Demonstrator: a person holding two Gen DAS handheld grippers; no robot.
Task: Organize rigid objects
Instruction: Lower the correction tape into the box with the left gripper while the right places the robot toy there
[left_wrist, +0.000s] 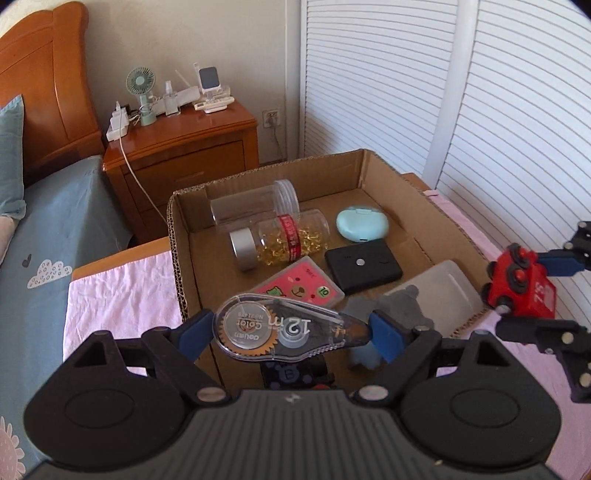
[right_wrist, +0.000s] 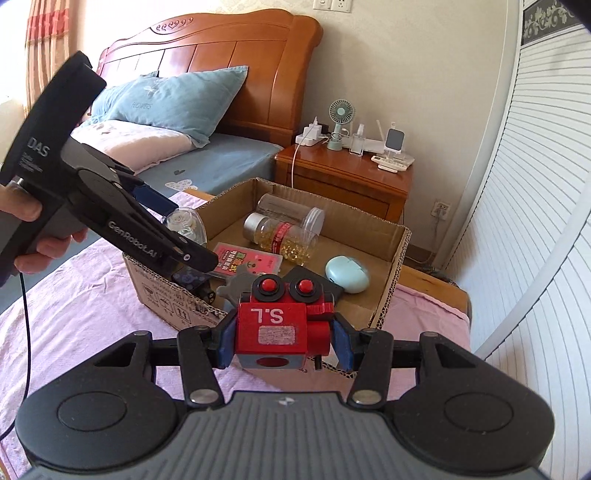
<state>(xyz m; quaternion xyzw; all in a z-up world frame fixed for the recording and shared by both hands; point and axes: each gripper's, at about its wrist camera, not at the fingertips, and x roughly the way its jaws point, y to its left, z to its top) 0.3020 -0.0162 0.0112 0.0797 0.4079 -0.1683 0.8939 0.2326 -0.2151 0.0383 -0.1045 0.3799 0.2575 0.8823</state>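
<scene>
Pink cloth (left_wrist: 122, 295) covers the work surface, with a blue-sheeted bed (left_wrist: 48, 236), a wooden nightstand (left_wrist: 192, 144) and white louvred doors (left_wrist: 498, 110) behind.

An open corrugated cardboard box (right_wrist: 391, 273) sits on the cloth, ahead of both grippers. Contents, lying flat on its floor:
- an empty clear plastic jar (left_wrist: 255, 203), on its side at the far end;
- a clear bottle of yellow capsules (left_wrist: 284, 240), silver cap, red band, on its side and touching the jar;
- a mint-green rounded case (left_wrist: 362, 223), beside the bottle;
- a matte black rectangular block (left_wrist: 364, 271), nearer than the case;
- a pink printed card pack (left_wrist: 303, 291), beside the block;
- a translucent plastic case (left_wrist: 443, 291) against the near wall, a grey object partly over it; its identity cannot be determined.

Left gripper (left_wrist: 291, 328): jaws wide, blue pads clamped on the two ends of a correction tape dispenser (left_wrist: 280, 330). The dispenser is a clear teardrop shell with a toothed orange wheel inside, marked "12m". It is held off the surface over the box's near edge.

Right gripper (right_wrist: 282, 341): jaws closed on a red toy robot (right_wrist: 280, 321), pads pressing its two sides. The toy is a glossy block body lettered "S.L", with two red dome eyes in black rings and a grey base. It is held clear of the cloth, just short of the box's near corner.
</scene>
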